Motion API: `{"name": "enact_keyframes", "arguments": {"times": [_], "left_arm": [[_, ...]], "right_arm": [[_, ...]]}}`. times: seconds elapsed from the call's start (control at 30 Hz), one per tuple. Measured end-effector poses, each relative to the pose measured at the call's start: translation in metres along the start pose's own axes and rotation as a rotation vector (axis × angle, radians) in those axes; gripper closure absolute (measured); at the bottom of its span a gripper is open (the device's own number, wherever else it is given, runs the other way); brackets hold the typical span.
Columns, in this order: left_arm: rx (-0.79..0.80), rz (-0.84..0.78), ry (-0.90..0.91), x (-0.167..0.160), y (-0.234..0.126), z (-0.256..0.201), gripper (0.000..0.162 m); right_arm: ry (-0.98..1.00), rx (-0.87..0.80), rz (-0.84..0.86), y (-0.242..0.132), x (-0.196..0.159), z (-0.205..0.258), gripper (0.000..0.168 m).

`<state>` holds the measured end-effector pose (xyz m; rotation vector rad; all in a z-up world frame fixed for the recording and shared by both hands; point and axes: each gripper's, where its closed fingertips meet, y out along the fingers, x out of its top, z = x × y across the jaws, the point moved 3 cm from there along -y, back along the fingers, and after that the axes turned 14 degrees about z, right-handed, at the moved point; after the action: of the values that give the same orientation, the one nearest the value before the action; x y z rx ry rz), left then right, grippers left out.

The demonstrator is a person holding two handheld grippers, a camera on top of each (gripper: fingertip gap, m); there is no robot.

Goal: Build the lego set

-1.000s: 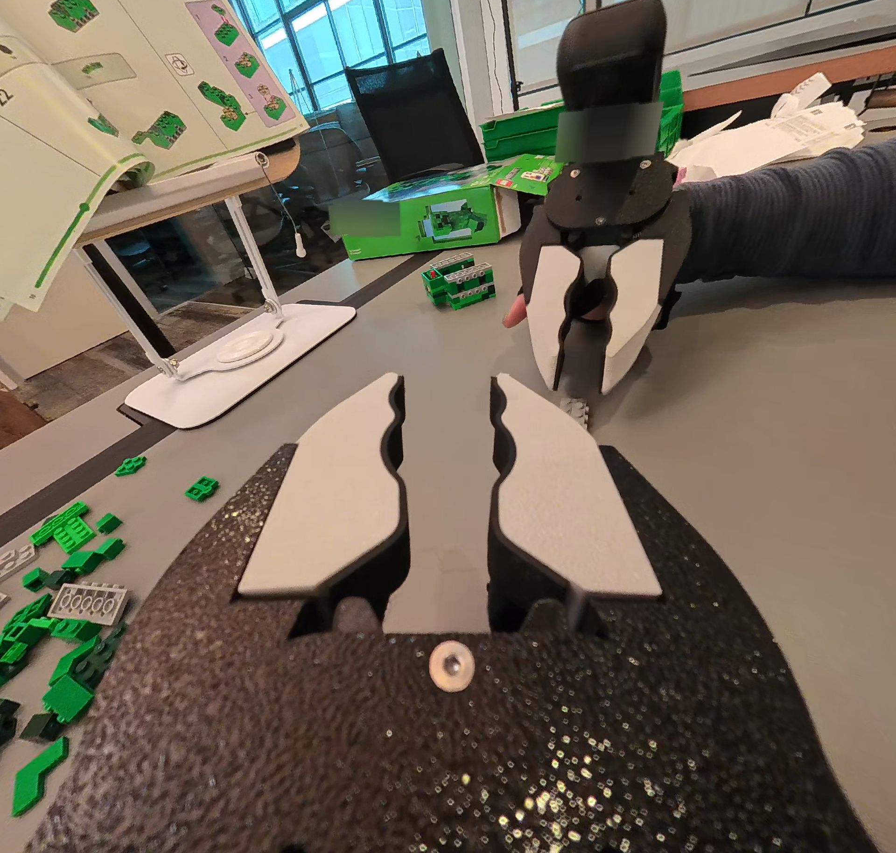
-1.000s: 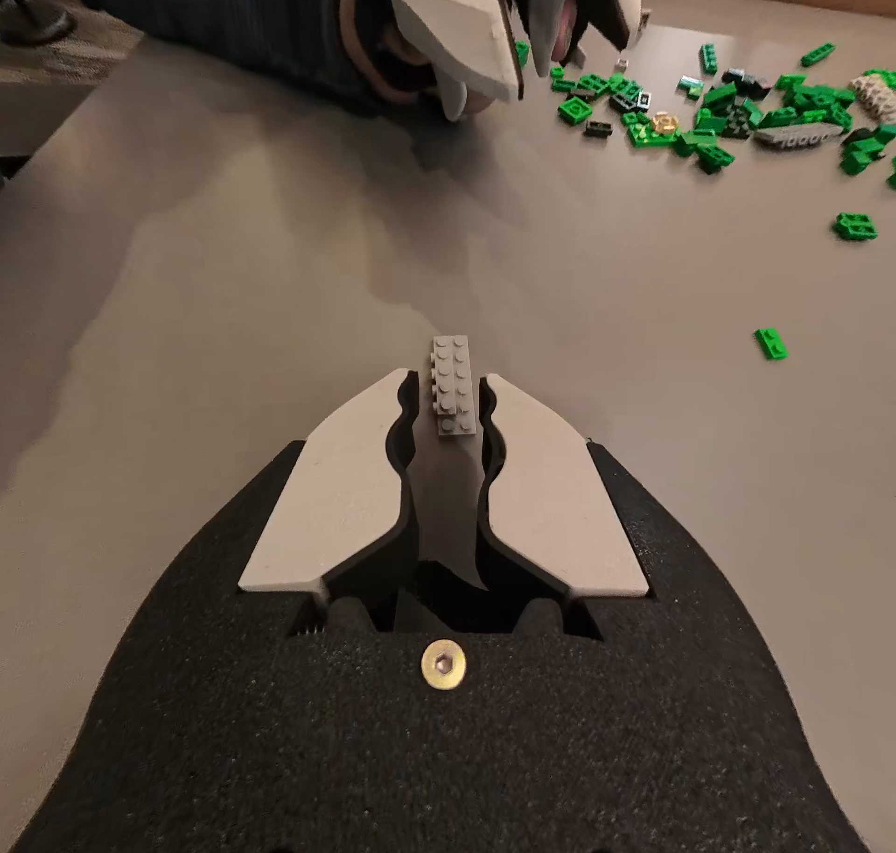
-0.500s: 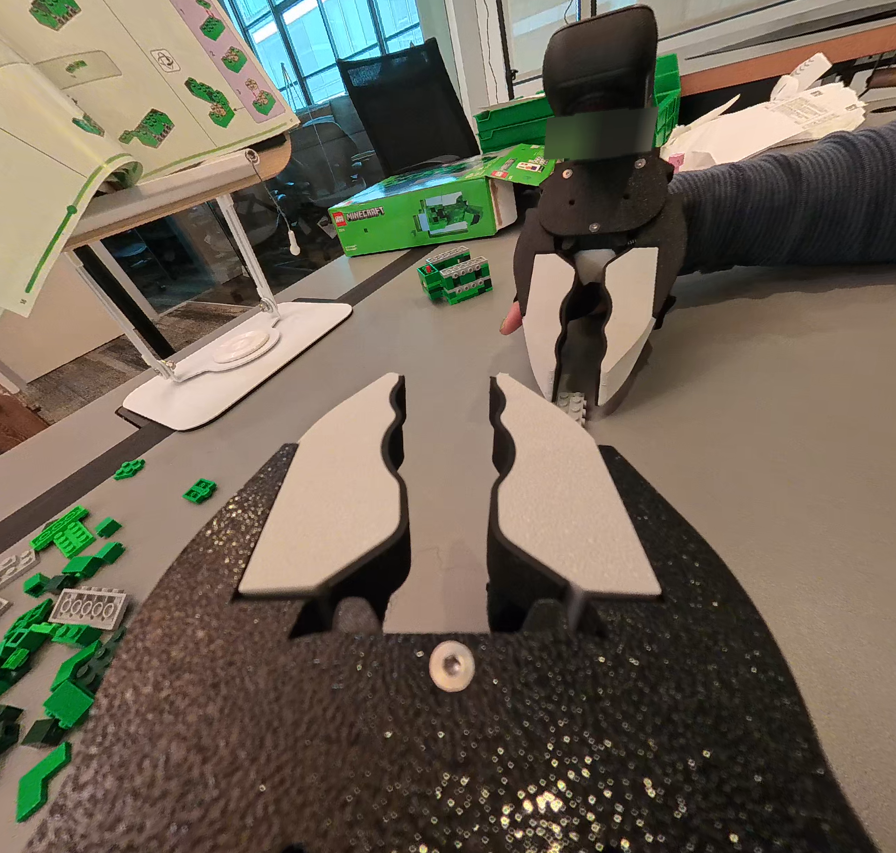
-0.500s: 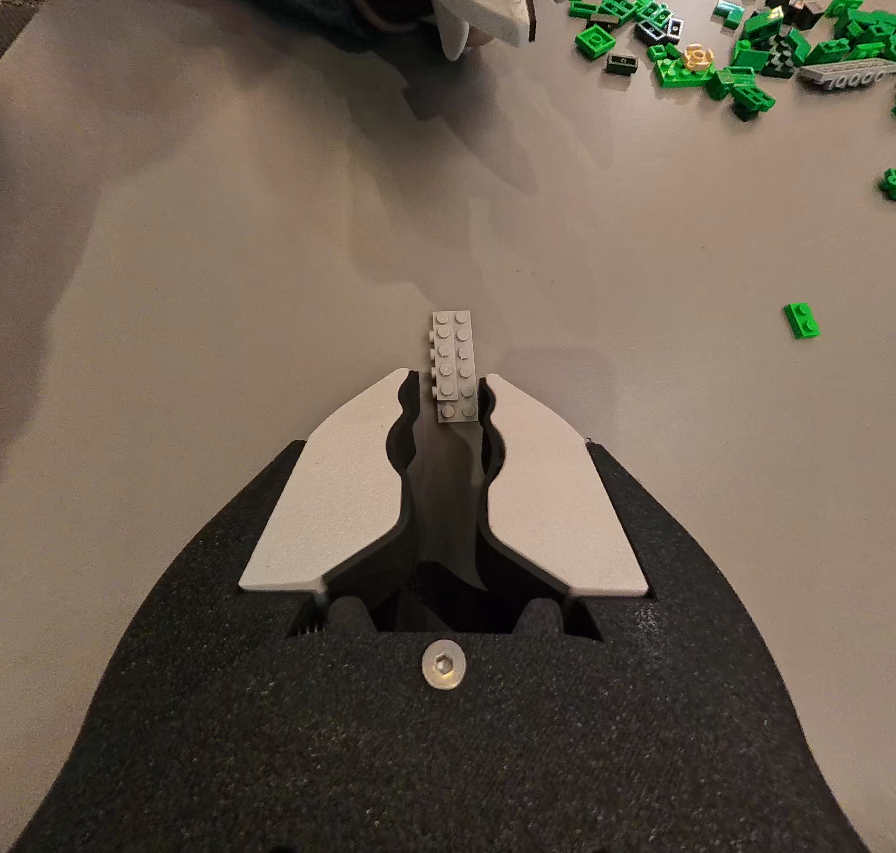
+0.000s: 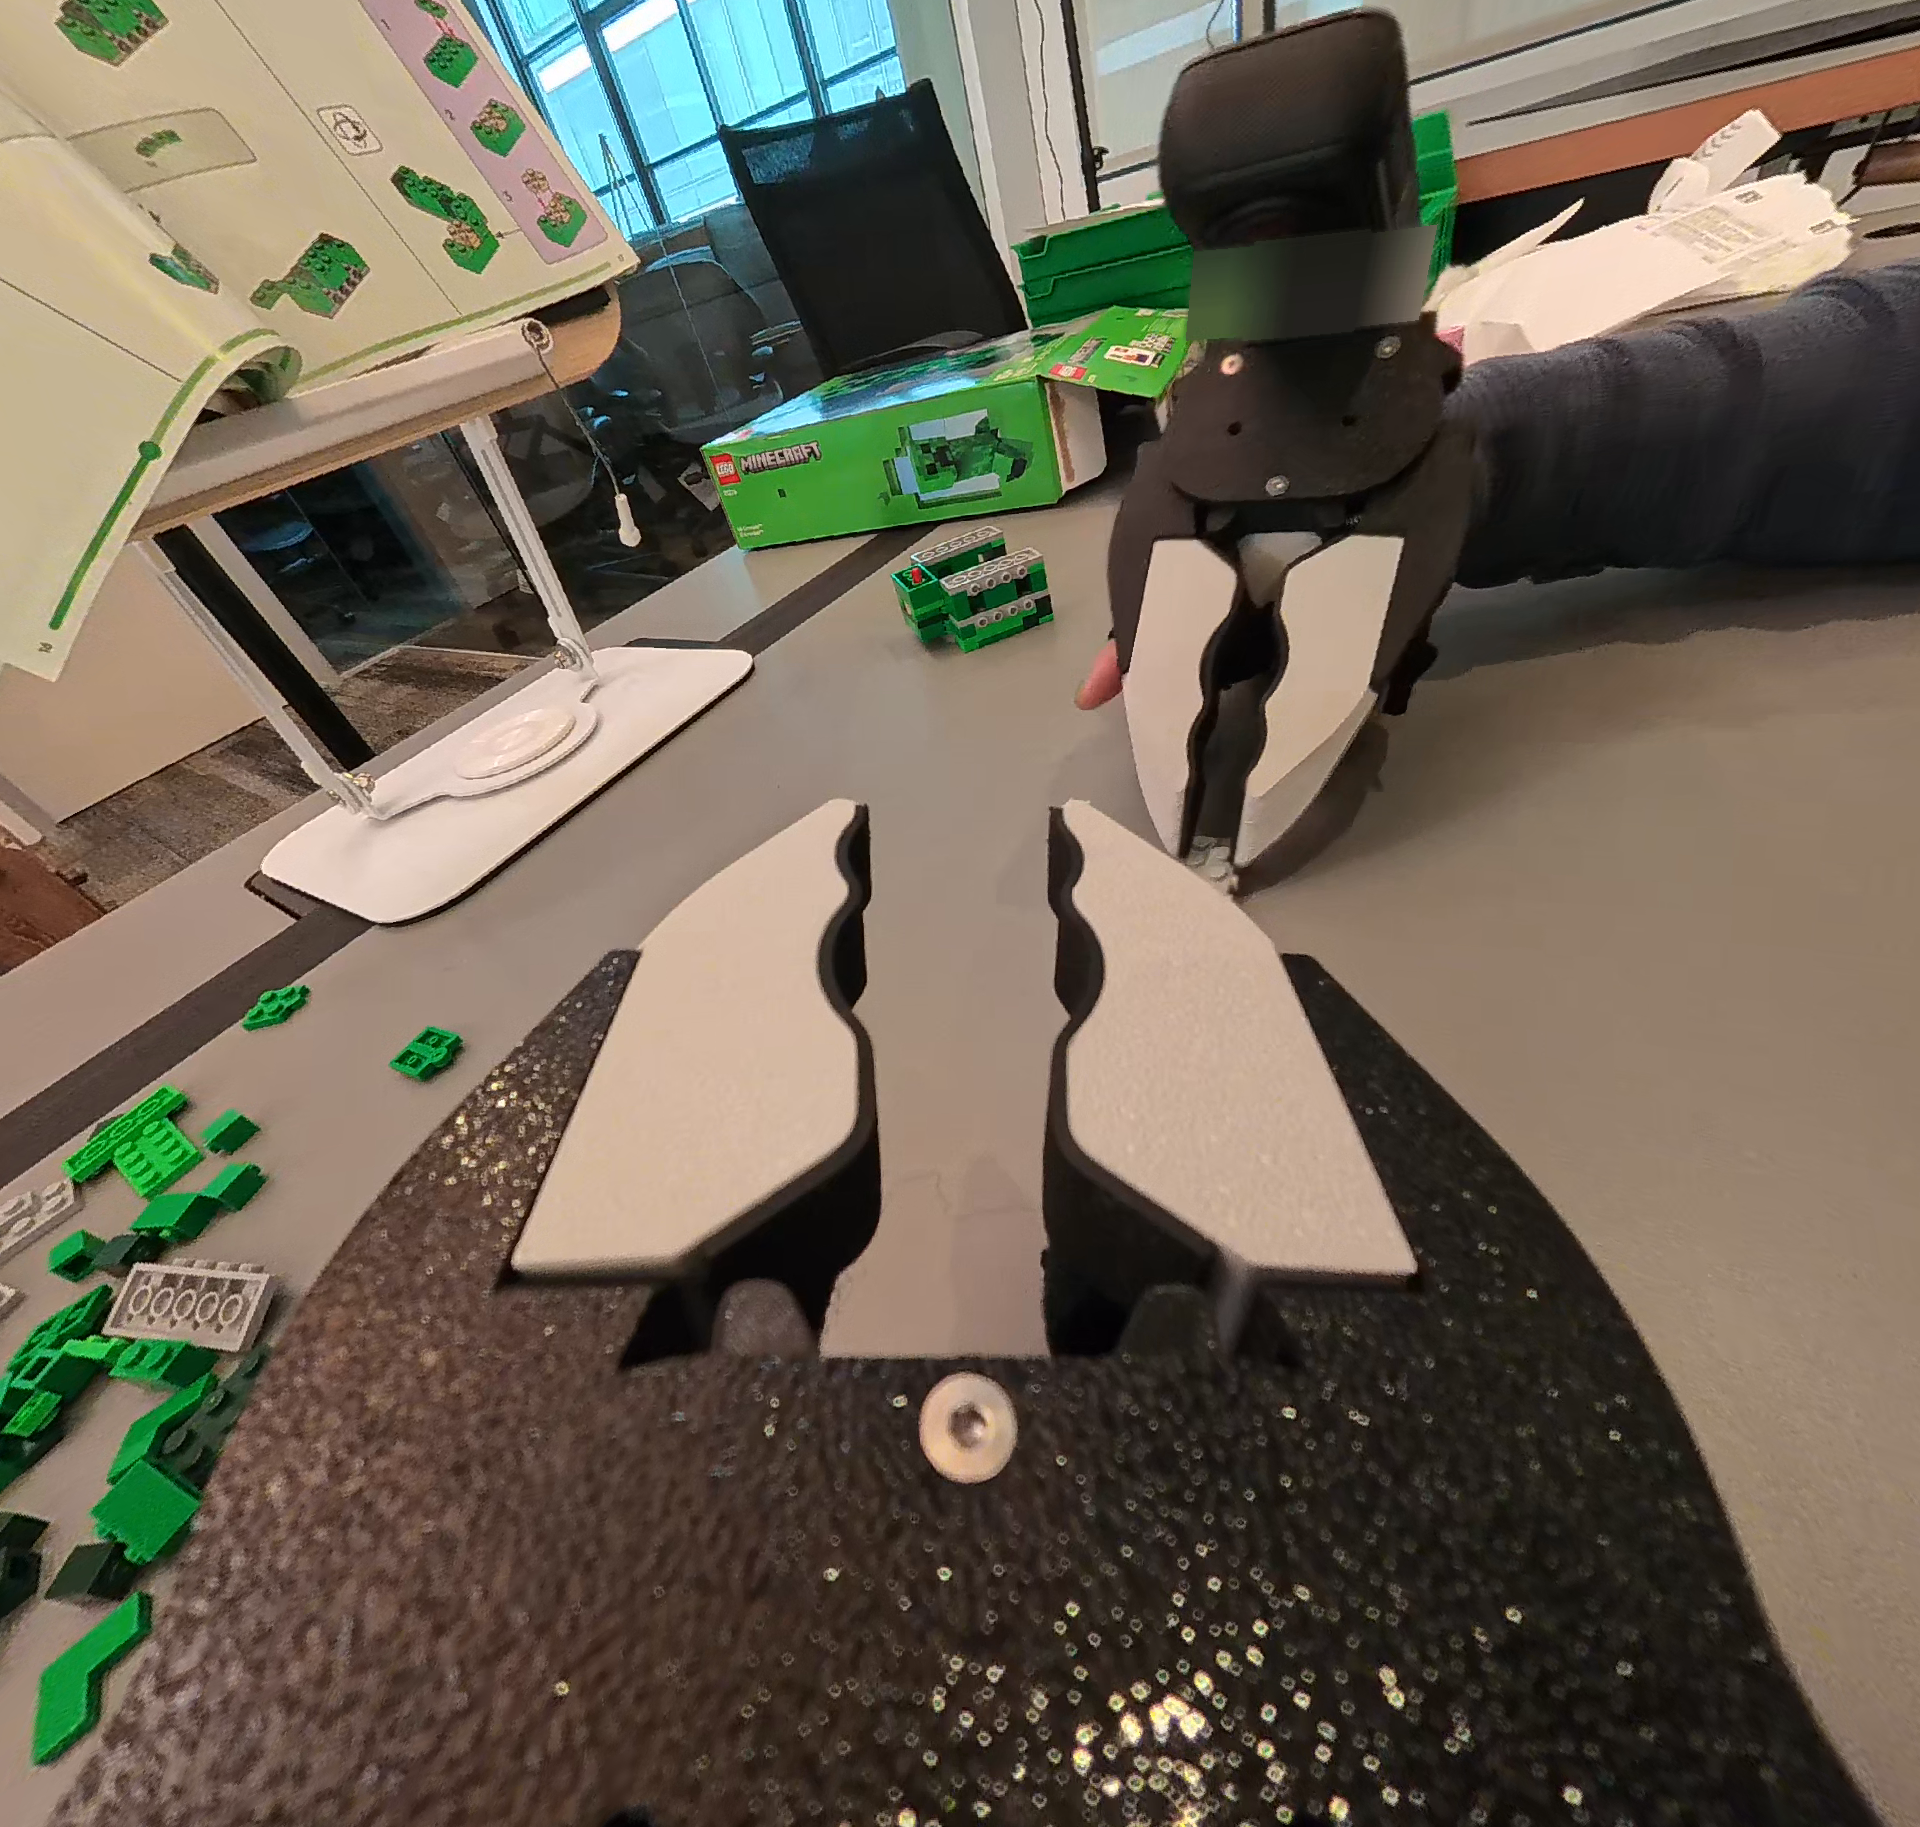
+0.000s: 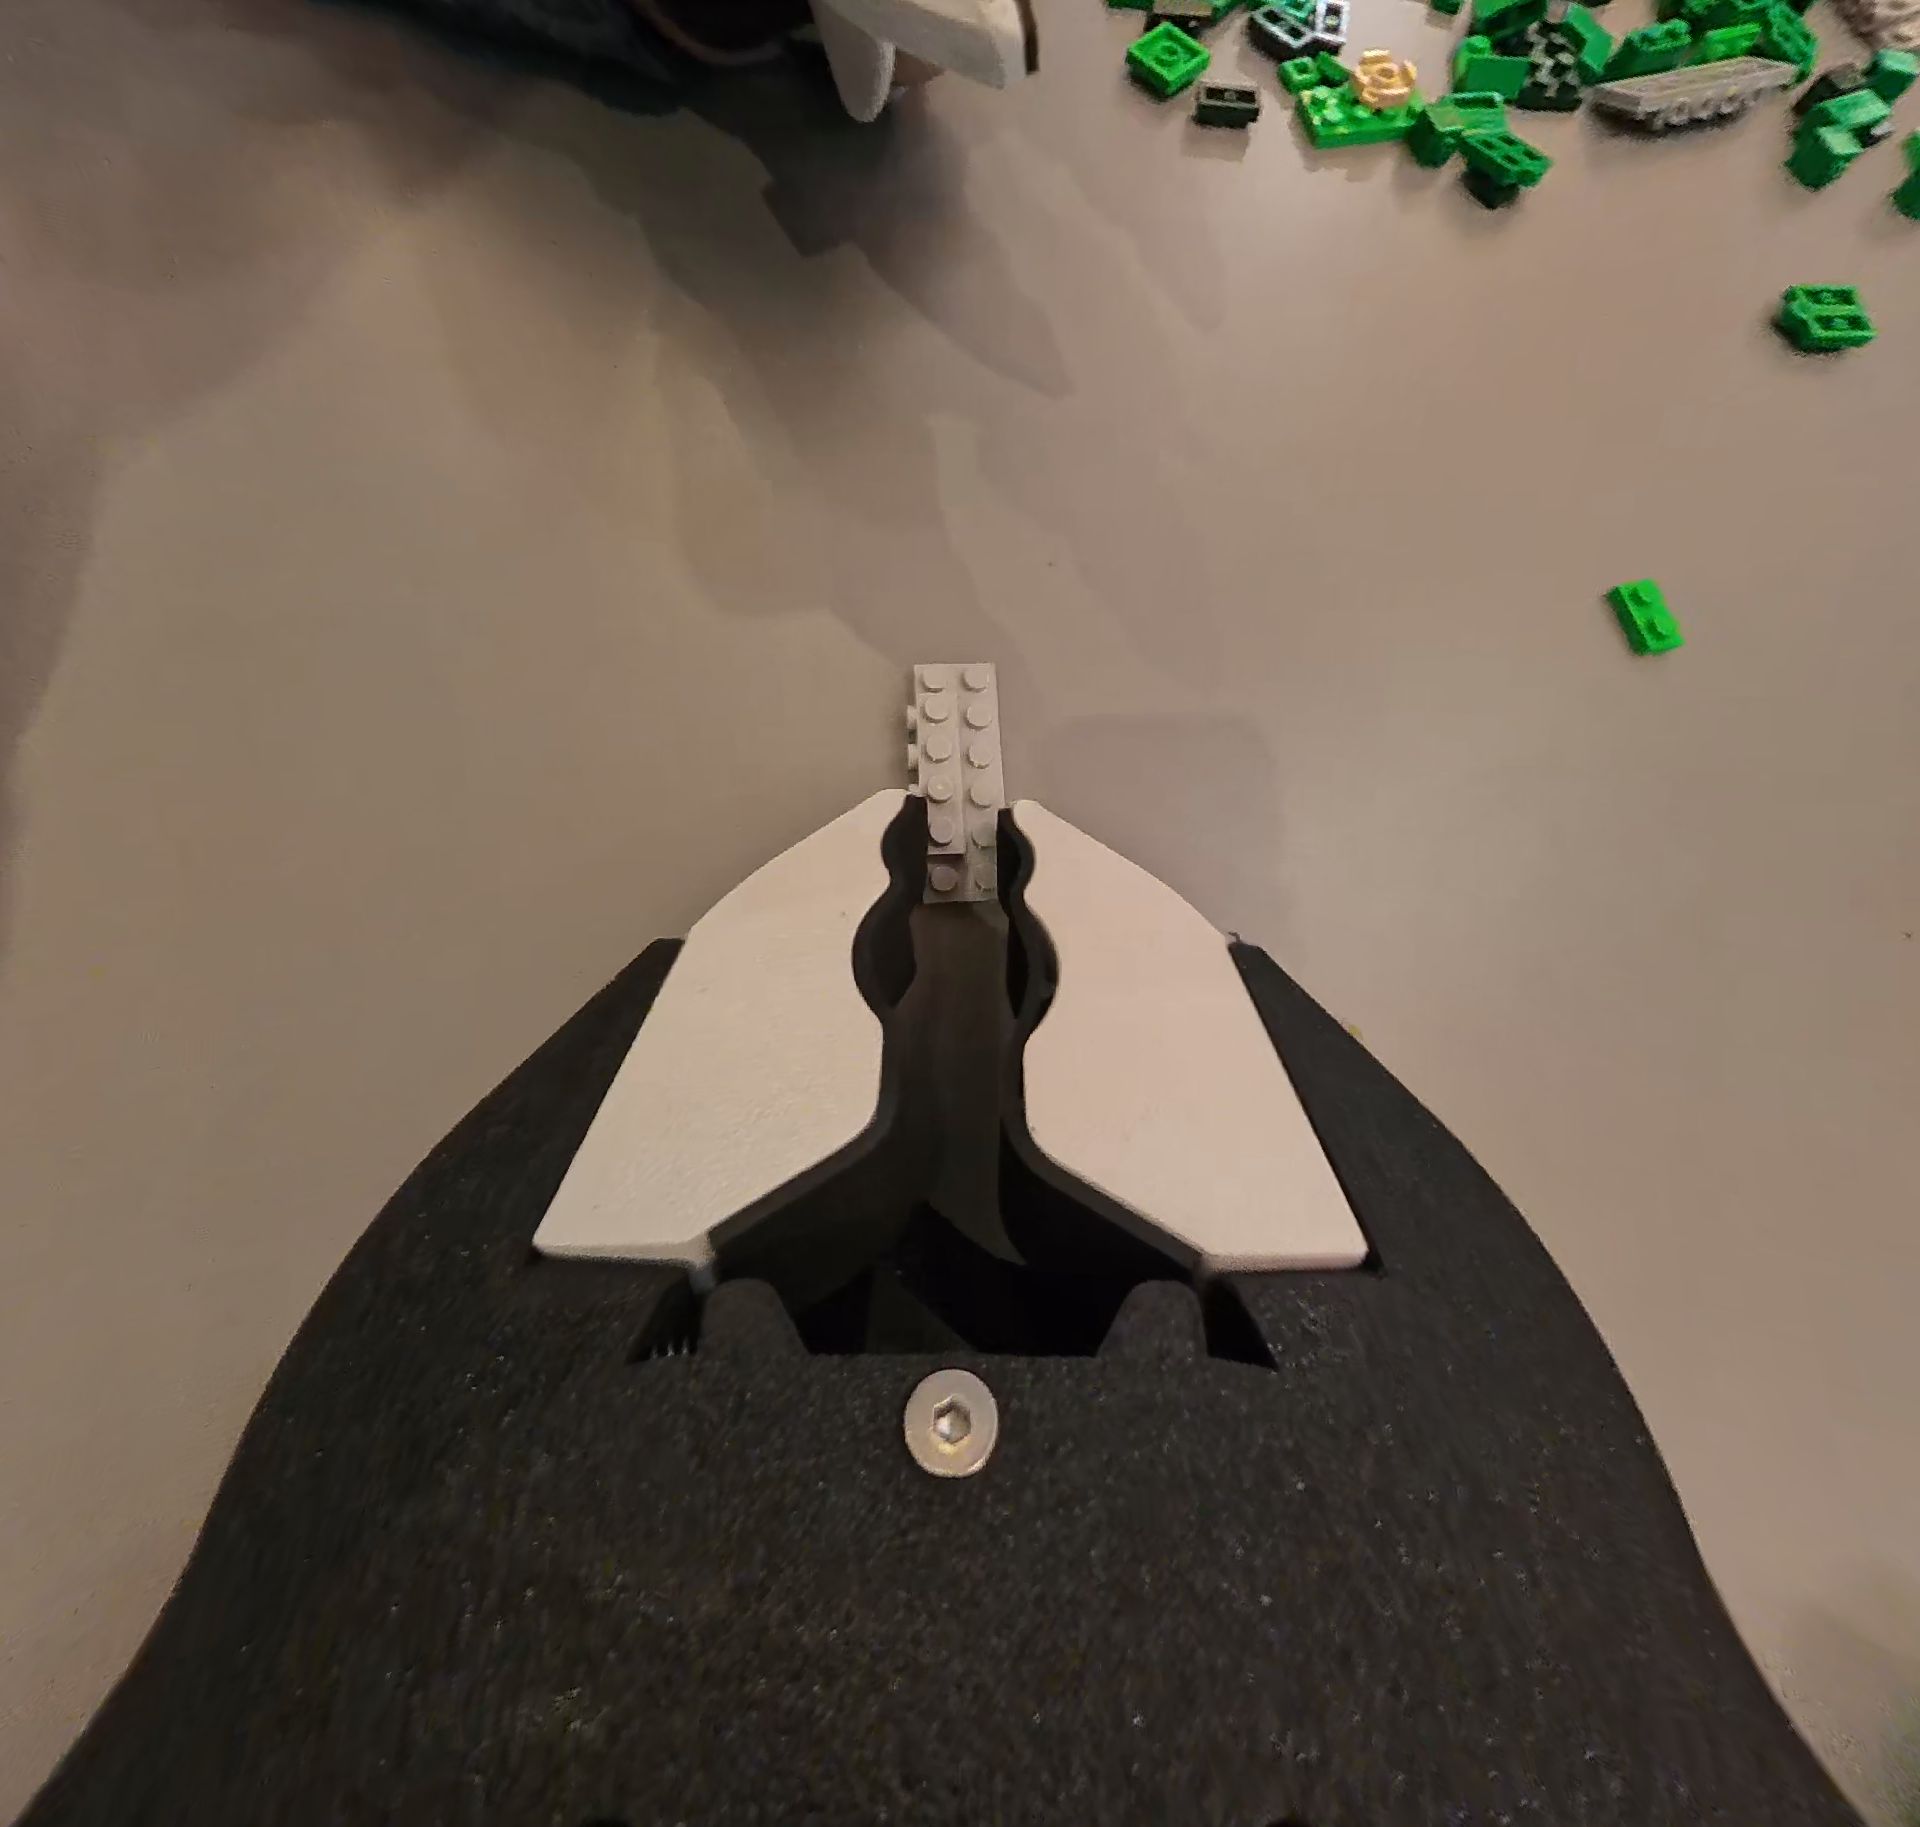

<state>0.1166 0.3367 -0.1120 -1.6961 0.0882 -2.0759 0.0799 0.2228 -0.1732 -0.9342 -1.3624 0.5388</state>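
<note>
A: We start with the narrow light-grey studded Lego plate. It lies flat on the matte grey tabletop, its near end between the tips of our right gripper.

B: Both white fingertips press its sides, so we are clamped on the plate; the far end sticks out past them. From the left wrist view, that right gripper is tipped down to the table, and only a sliver of the plate shows at its tips.

A: Our left gripper sits near it with a clear gap between its fingers and nothing inside.

B: Further out, a scatter of loose green Lego pieces lies across the table, with one small green plate lying apart.

A: Beyond the right gripper we see a small green-and-grey partly built block model, then the green cardboard set box.

B: To the left, the open instruction booklet rests on a white tilted stand.
</note>
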Motion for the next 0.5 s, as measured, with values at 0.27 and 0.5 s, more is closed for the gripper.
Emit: {"name": "enact_keyframes", "arguments": {"times": [0.27,0.5], "left_arm": [[-0.016,0.002,0.006,0.0,0.0001,-0.002,0.13],[-0.03,0.004,0.015,-0.0002,0.0002,-0.0039,0.129]], "right_arm": [[-0.038,-0.02,-0.001,0.0011,0.0028,0.0056,0.163],[-0.026,0.014,-0.006,0.0001,0.0065,0.0023,0.145]]}}
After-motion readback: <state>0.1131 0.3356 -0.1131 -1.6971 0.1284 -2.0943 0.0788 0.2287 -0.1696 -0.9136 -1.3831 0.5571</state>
